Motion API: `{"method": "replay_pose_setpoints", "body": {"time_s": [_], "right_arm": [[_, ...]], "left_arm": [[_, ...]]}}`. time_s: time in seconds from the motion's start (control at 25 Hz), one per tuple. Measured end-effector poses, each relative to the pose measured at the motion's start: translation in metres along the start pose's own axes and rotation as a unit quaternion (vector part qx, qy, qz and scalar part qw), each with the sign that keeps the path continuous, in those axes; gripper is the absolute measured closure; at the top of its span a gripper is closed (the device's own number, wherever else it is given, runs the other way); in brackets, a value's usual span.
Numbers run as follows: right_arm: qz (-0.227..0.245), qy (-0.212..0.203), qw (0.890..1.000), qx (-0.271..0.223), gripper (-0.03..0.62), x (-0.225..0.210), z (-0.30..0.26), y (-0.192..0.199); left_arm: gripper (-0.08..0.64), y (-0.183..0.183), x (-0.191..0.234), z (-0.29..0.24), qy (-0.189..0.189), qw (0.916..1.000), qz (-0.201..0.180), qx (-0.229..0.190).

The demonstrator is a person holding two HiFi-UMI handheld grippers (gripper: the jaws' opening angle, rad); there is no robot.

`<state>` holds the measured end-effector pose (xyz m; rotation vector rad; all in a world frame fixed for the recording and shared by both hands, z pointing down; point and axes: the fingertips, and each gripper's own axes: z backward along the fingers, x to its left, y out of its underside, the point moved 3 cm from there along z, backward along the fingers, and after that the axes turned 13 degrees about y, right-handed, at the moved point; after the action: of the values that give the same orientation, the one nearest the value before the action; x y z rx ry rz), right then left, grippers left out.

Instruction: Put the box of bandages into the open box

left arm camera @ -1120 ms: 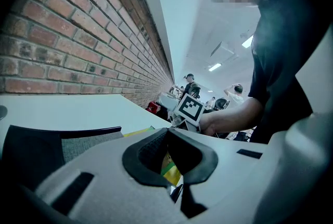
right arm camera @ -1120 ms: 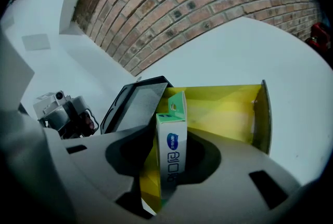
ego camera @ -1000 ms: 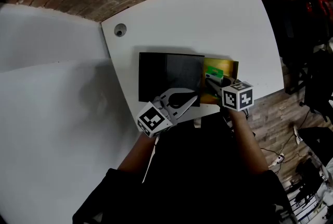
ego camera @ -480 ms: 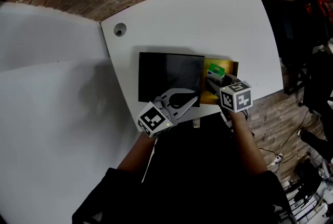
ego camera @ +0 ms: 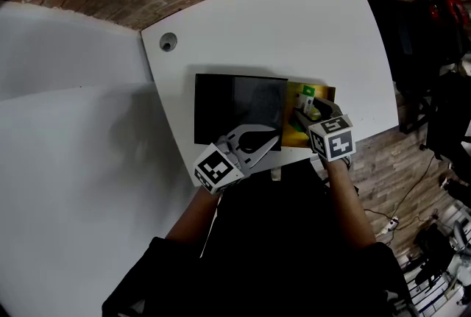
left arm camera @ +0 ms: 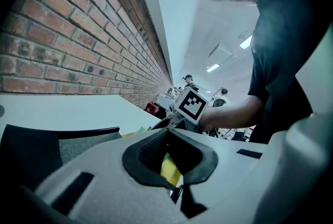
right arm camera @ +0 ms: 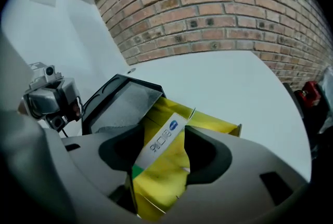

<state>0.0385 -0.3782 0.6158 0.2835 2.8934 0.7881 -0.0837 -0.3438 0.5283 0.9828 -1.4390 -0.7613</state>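
Observation:
The open box lies near the table's front edge, its black lid (ego camera: 235, 106) flat at the left and its yellow tray (ego camera: 294, 133) at the right. The bandage box (right arm camera: 162, 146), yellow with a white side and a green corner, stands tilted inside the yellow tray (right arm camera: 218, 125). My right gripper (right arm camera: 164, 153) straddles it; its jaws are opening and a gap shows beside the left pad. In the head view that gripper (ego camera: 310, 114) reaches into the tray. My left gripper (ego camera: 269, 139) is shut at the box's front edge, where lid and tray meet, and seems to pinch a thin dark wall (left arm camera: 177, 194).
The white table (ego camera: 294, 21) has a round cable hole (ego camera: 168, 42) at its far left corner. A brick wall (right arm camera: 218, 4) runs behind it. A lower white surface (ego camera: 73, 161) lies to the left. Cables and dark gear (ego camera: 441, 109) are on the wood floor at right.
The right gripper has shifted slightly left over the tray and its jaws have spread. Less of the bandage box's green face shows now. The left gripper has stayed in place.

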Motion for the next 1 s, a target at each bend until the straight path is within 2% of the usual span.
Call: {"method": "replay_pose_setpoints", "body": {"time_s": [0.68,0.84,1.0], "right_arm": [[-0.006,0.016,1.000,-0.016,0.347,-0.020,0.020,0.005],[-0.003,0.007,0.999,-0.038,0.350,-0.020,0.030,0.001],[0.012,-0.008,0.996,-0.093,0.382,-0.019,0.053,-0.016]], "left_arm": [[0.545,-0.002,-0.010,-0.015,0.013,0.9999,-0.006,0.000],[0.545,-0.003,-0.012,-0.020,0.014,0.9999,-0.010,0.001],[0.545,-0.007,-0.015,-0.024,0.008,0.9998,-0.017,0.005]]}}
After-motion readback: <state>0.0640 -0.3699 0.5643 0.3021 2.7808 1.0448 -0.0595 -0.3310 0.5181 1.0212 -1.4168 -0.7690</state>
